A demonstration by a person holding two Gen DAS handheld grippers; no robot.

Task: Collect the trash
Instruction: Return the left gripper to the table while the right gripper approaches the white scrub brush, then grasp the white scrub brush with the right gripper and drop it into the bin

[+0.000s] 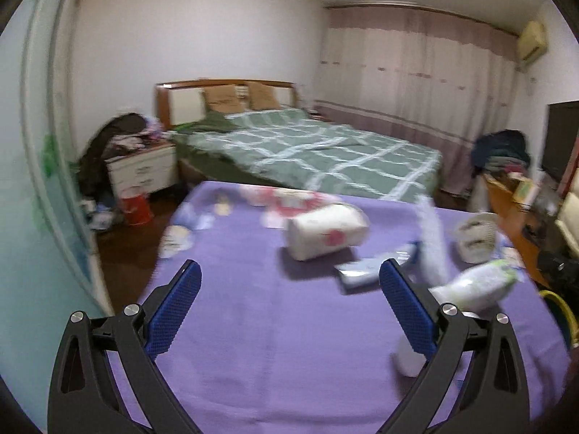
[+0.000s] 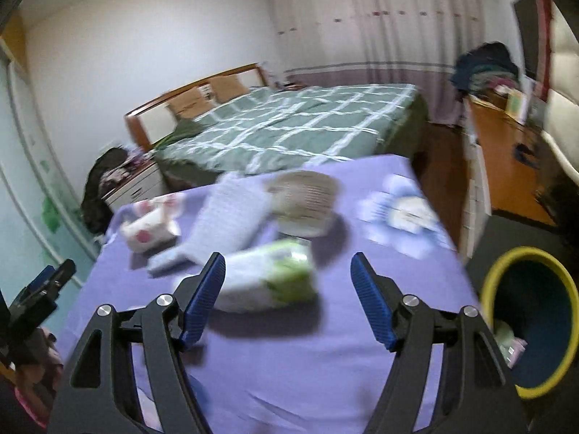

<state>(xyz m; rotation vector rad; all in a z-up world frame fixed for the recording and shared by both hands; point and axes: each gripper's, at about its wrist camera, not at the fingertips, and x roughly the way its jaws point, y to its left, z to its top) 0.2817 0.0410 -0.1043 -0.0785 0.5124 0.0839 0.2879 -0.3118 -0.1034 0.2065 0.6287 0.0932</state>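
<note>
A purple-covered table (image 1: 260, 325) holds scattered items. A white tissue pack with red print (image 1: 327, 231) lies mid-table; it also shows in the right wrist view (image 2: 148, 231). A white and green wipes pack (image 2: 271, 275) lies just ahead of my right gripper (image 2: 287, 267), which is open and empty above the table. The pack also shows in the left wrist view (image 1: 474, 284). My left gripper (image 1: 289, 275) is open and empty over the table. A yellow-rimmed dark bin (image 2: 532, 322) stands right of the table with some trash inside. Both views are blurred.
A pale blue flat basket (image 2: 231, 213), a round white fan (image 2: 307, 202), blue-white paper pieces (image 2: 401, 213) and a flat blue packet (image 1: 365, 267) lie on the table. Beyond stand a green checked bed (image 1: 307, 152), a nightstand (image 1: 143, 171) and a wooden desk (image 2: 506, 166).
</note>
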